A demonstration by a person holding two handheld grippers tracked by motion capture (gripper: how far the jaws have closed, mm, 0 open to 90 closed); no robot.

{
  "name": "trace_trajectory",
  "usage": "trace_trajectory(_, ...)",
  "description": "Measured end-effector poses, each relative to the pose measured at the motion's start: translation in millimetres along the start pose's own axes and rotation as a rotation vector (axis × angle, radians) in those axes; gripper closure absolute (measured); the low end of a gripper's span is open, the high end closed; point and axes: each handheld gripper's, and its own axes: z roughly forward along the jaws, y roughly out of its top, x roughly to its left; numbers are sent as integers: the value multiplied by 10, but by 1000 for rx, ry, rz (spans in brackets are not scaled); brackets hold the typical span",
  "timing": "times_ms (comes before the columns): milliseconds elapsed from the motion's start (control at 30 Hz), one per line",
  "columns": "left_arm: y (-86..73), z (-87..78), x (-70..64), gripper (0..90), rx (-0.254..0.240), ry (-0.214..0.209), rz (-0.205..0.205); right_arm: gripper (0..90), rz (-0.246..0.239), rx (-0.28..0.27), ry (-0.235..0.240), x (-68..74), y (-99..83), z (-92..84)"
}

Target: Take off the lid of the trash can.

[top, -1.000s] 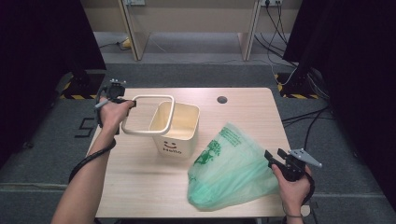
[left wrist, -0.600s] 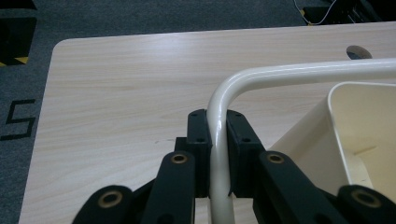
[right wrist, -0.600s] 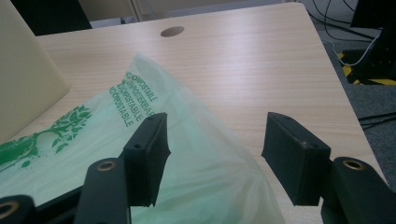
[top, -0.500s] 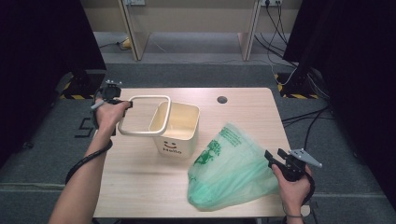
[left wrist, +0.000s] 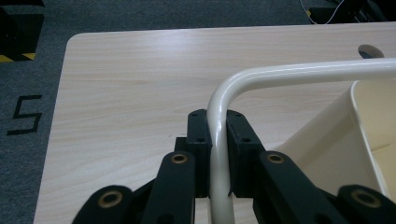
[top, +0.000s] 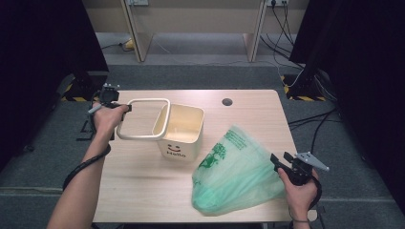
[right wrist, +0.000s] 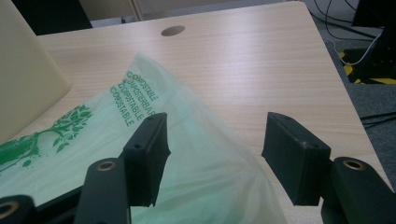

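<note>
Near the middle of the table stands a cream bin printed "Hello". Its cream rim ring juts level toward the table's left edge, and the left gripper has its fingers clamped on the ring's bar. The right gripper, fingers apart, sits at the green compostable bag lying by the table's near right corner.

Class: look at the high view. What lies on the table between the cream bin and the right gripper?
The green bag lies between the cream bin and the right gripper, seen in the high view.
</note>
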Motion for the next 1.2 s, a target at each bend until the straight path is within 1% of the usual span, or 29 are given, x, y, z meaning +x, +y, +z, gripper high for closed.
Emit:
trace_trajectory(533,-63,-6,141,809,5,4,-25,401,2,7,4,-2,-4,8)
trace_trajectory(1200,-147,-46,314,809,1,16,-43,401,2,4,2,1,-4,6)
